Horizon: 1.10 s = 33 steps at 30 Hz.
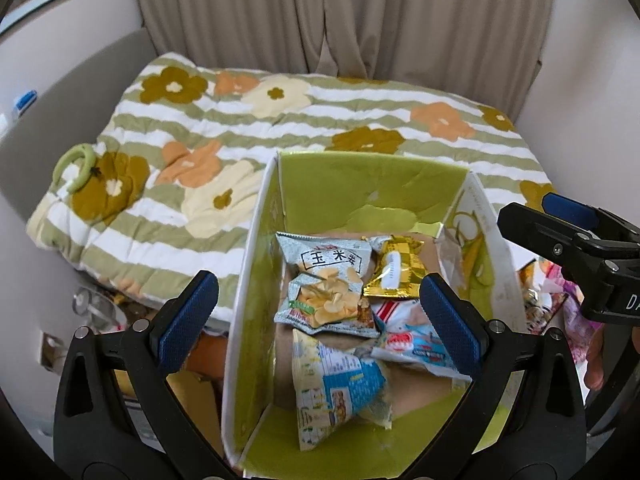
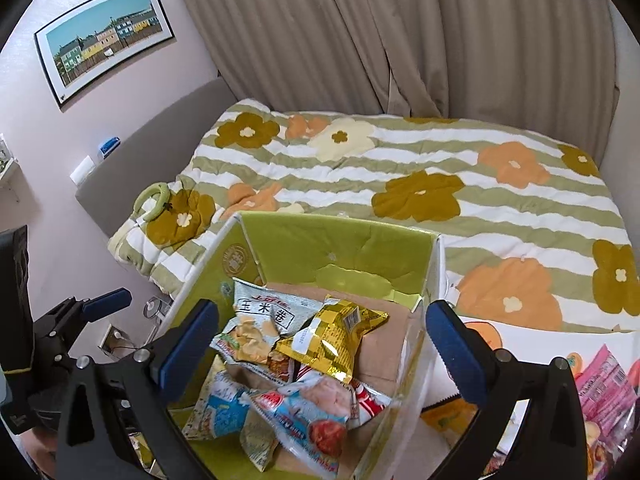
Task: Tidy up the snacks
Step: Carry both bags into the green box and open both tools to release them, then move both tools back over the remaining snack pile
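Bed w/ green-and-white striped floral quilt [image 2: 420, 168] fills the far scene; beige curtains behind. Nearer: open cardboard box w/ lime-green inner walls [image 1: 360, 176] at the bed's near edge, holding approx. five or six snack packs. Inside: grey-white corn-roll chip bags [image 1: 326, 268] at far left, gold foil packet [image 2: 332, 340] far right, blue-white bag [image 1: 340, 384] nearest, red-blue shrimp-print bag [image 2: 308, 408] near right.

Left gripper [image 1: 320, 328] above the box, jaws wide apart, nothing between. Right gripper [image 2: 324, 348] likewise spread fully, empty, over the box.

Progress: judged well underway. Pink snack packs [image 2: 604, 392] lie outside the box on the right, so more remain to load.
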Each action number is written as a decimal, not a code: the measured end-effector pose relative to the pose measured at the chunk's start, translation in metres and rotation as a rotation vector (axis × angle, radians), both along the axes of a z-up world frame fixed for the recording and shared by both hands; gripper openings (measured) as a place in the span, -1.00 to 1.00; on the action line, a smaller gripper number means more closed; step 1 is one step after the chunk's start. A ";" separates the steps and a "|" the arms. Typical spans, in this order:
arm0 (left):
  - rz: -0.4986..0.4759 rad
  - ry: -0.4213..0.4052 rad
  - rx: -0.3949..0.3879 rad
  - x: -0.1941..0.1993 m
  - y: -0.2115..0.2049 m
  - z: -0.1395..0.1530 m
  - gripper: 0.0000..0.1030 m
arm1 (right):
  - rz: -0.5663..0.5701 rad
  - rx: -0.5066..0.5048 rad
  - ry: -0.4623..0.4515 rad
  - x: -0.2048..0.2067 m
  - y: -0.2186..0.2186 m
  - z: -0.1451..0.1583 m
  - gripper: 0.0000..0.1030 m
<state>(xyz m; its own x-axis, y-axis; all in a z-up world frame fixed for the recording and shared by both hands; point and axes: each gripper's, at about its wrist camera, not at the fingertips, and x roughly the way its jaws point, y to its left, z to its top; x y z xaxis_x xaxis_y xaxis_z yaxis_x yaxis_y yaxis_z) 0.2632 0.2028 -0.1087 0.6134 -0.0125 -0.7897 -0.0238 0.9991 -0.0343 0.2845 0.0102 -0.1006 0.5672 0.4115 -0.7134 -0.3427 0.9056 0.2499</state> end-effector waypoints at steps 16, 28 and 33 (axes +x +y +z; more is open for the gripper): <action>-0.187 -0.091 -0.049 -0.078 -0.045 0.050 0.95 | -0.153 -0.039 -0.074 -0.105 -0.047 0.051 1.00; -0.339 -0.068 -0.100 -0.106 -0.157 0.048 0.95 | -0.314 -0.094 -0.084 -0.167 -0.148 0.065 1.00; -0.313 -0.024 -0.115 -0.106 -0.213 0.031 0.95 | -0.299 -0.125 -0.083 -0.168 -0.190 0.056 1.00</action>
